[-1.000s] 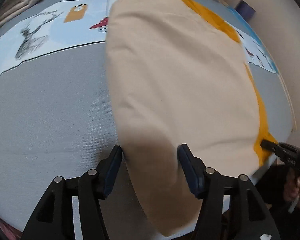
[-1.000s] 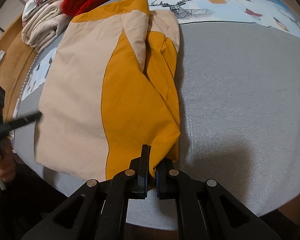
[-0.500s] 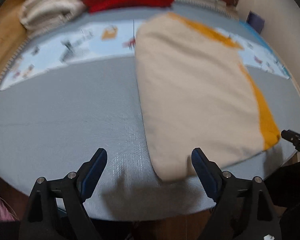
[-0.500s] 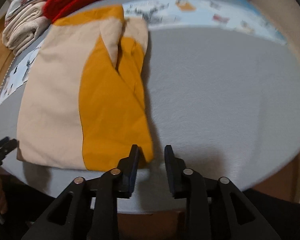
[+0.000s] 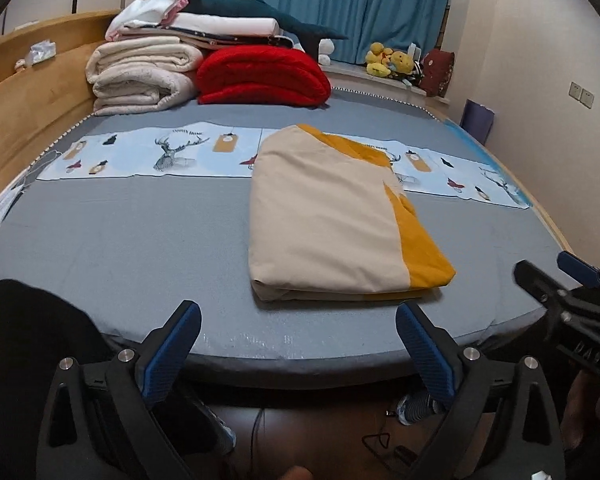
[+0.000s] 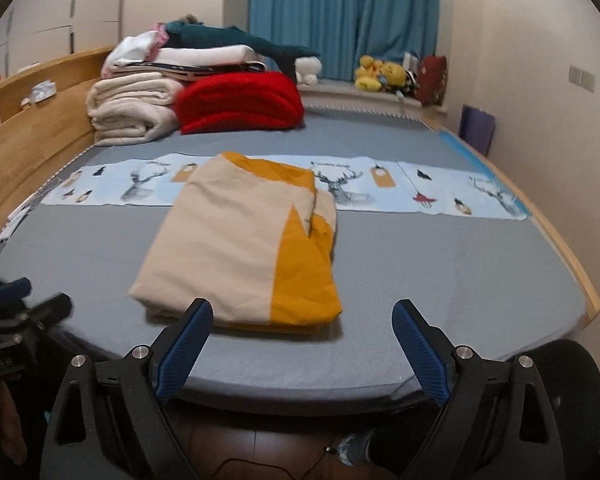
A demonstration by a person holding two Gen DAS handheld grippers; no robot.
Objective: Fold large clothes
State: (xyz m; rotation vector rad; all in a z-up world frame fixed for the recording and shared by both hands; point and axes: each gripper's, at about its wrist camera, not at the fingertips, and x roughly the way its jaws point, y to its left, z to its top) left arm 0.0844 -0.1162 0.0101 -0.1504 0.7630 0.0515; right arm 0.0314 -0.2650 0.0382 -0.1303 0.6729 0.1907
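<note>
We look over a bed [image 5: 120,240] with a grey sheet; a pale blue strip [image 5: 152,156] printed with deer and tags runs across it from side to side. At the far left corner, against the wooden headboard [image 5: 28,92], sit folded cream blankets [image 5: 140,76] and a red blanket [image 5: 260,76], with white linen and a dark teal plush piled on top. Behind them hang blue curtains [image 5: 352,4], and yellow plush toys [image 5: 388,64] sit on the sill at the far right. Beige walls close the room on the right.

The garment [image 5: 324,224], cream with an orange side, lies folded flat near the bed's near edge, its far end reaching onto the printed strip. In the right wrist view it [image 6: 240,248] shows the orange panel on its right.

Our left gripper [image 5: 298,344] and right gripper [image 6: 302,340] both hang past the near edge with jaws spread wide and nothing between them; both have just been opening. The right gripper also shows at the right rim of the left view, and the left at the left rim of the right view.

A second ago the right jaws pinched the orange corner and the left jaws straddled the cream edge close above the cloth. Now both stand back and higher, apart from the garment, and the whole room is in view.
</note>
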